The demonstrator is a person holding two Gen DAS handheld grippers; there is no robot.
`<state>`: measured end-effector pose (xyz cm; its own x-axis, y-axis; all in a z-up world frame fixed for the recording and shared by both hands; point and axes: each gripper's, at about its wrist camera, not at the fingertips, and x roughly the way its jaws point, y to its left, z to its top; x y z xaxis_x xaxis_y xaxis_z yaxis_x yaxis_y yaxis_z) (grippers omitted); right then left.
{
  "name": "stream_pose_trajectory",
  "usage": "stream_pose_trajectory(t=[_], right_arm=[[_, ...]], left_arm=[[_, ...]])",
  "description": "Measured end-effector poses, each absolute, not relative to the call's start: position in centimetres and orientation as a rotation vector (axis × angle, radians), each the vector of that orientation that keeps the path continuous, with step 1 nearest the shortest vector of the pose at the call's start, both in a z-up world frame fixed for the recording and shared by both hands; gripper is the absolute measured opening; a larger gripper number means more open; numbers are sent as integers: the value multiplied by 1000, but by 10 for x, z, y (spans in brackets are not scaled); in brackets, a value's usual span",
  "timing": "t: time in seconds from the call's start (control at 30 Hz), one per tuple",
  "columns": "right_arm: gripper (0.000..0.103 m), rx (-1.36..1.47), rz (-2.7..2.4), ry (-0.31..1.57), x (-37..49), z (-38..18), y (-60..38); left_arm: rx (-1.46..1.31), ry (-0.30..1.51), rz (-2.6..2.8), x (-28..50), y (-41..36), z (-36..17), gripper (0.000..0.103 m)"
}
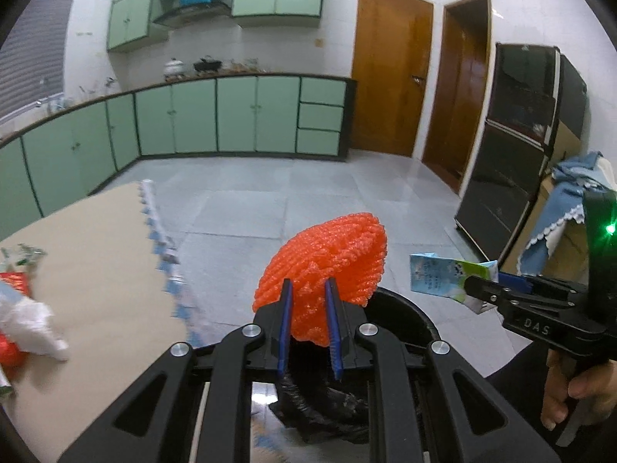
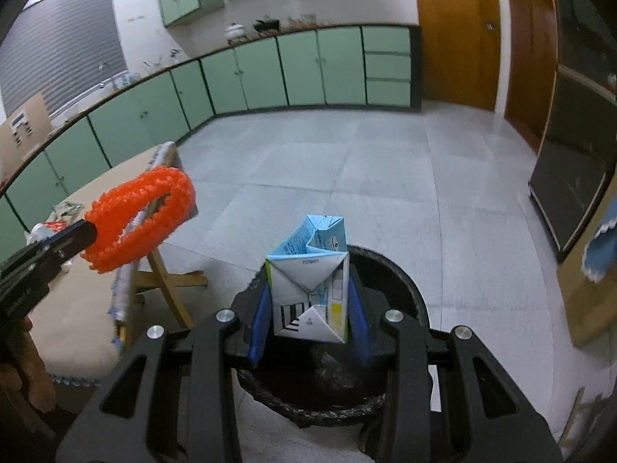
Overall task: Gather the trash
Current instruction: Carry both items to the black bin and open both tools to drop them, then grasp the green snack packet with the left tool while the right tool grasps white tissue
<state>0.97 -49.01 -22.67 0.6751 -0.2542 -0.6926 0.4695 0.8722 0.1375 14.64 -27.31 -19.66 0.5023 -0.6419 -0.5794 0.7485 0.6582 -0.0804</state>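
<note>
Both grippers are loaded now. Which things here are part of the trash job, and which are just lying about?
Job: orange foam net in left gripper; milk carton in right gripper; black-lined bin; wrappers left on table.

Lying about: blue cloth, wok, black fridge.
</note>
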Motion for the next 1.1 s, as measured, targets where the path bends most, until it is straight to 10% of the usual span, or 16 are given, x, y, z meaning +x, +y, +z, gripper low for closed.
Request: stream_pose_trajectory(t=[0.13,0.27,0.57,1.1], right_arm=[[36,361,-426,789,25,-249,-506],[58,368,-471,781,28,-254,-518],[58,367,-478,714,16,-234,-516],[56,192,-119,675,62,-184,-365]], left_arm=[[215,670,-858,150,-300,-223,19],[243,710,-860,153,-325,-249,41],[257,732,-849,154,-322,-261,46],[141,542,-332,145,-92,-170,74]])
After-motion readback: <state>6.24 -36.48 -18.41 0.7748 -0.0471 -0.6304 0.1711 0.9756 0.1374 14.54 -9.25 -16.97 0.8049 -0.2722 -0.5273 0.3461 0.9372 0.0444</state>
